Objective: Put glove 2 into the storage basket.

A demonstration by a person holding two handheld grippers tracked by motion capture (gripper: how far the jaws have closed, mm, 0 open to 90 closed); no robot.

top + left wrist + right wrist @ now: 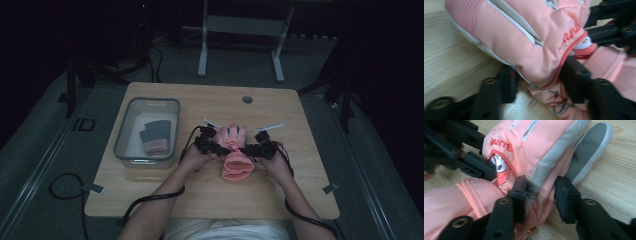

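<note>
A pink ski glove (235, 150) lies flat on the wooden table (165, 195), near the middle and just right of the clear plastic bin (122, 131). Its long axis runs away from the person: the fingers point toward the far edge of the table, the wide cuff (237, 167) toward the person. The back of the glove faces up; grey piping and a small cartoon patch near the wrist show in both gripper views. In the right gripper view a grey-palmed thumb (590, 150) sticks out to the side, resting on the table. The left gripper (212, 145) meets the glove at its left edge, at the wrist. In the left gripper view its jaws straddle the pink fabric at the seam above the cuff, one against the glove's outer edge, the other pressed into the upper face: a grasp on the glove. The right gripper (252, 148) meets the opposite edge at the same height. In its own view the two black jaws pinch the grey side panel (549, 167) with bunched fabric between them, also grasping the glove. The two grippers face each other across the wrist. Inside the bin lies a folded grey and pink glove pair (156, 136), well apart from the grippers.
</note>
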